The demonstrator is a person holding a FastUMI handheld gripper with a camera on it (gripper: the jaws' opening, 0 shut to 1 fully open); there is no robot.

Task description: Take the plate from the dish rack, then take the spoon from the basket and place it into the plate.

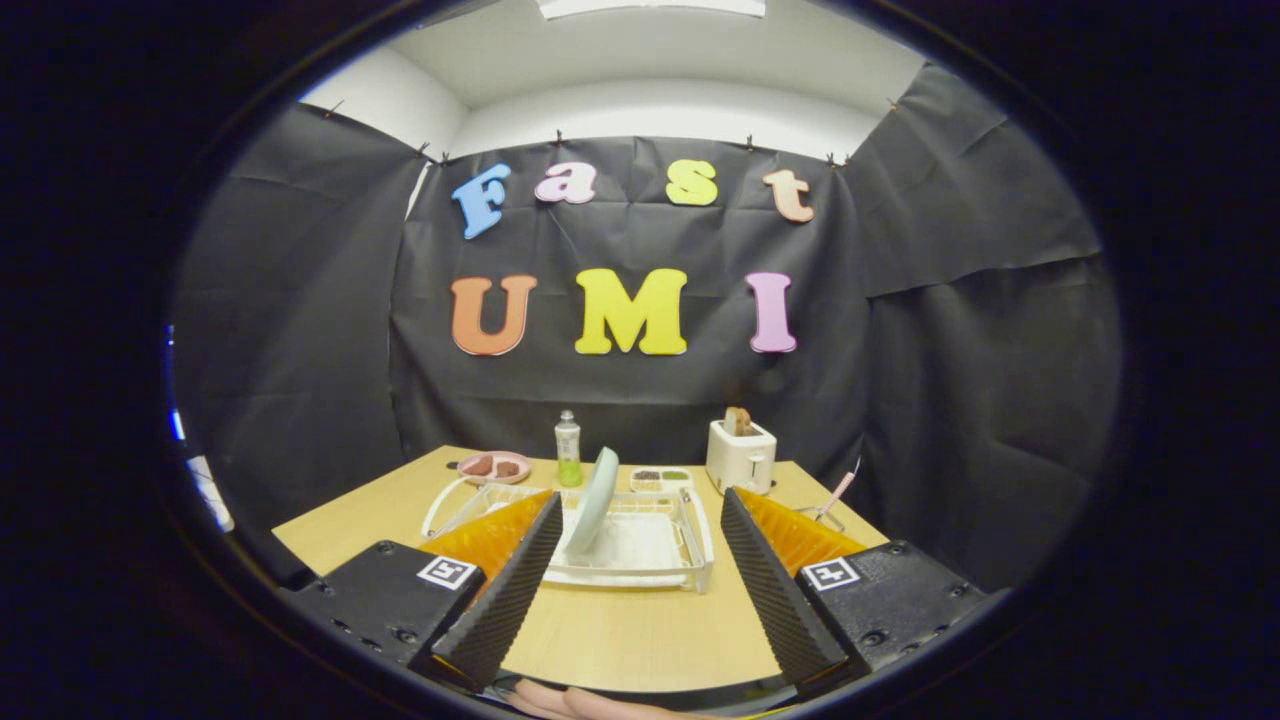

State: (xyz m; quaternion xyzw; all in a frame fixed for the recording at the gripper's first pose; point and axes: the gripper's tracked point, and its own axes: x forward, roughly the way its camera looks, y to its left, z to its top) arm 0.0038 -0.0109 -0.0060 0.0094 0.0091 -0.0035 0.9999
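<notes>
Pale green and standing on its edge, the plate [594, 500] leans in the white dish rack [640, 545] just ahead of my gripper [640, 520], whose fingers are spread wide apart with nothing between them but bare wooden table [620, 630]. I judge the task has not started: the plate is untouched in its slot, and the spoon [836, 497] (what I take for it is a thin pinkish handle poking up from a wire basket [822, 516] beyond my right finger, too small to be sure) waits for later. The first worry is the plate's tilt: it leans toward my left finger, so if I come in straight, one finger may strike the face and push it over into the rack before the other gets behind the rim. A glazed rim is likely slick, and a pinch taken too near the top edge could let it swing or slip as I lift. The rack looks light, so dragging upward while the plate is caught in its slot might haul the whole rack along. Behind it stand a green bottle [568, 450], a small pink dish of food [494, 466] and a white toaster [740, 455] with bread in it; overshooting the reach could knock the bottle, which is tall and narrow. I would want the fingers either side of the rim before closing.
</notes>
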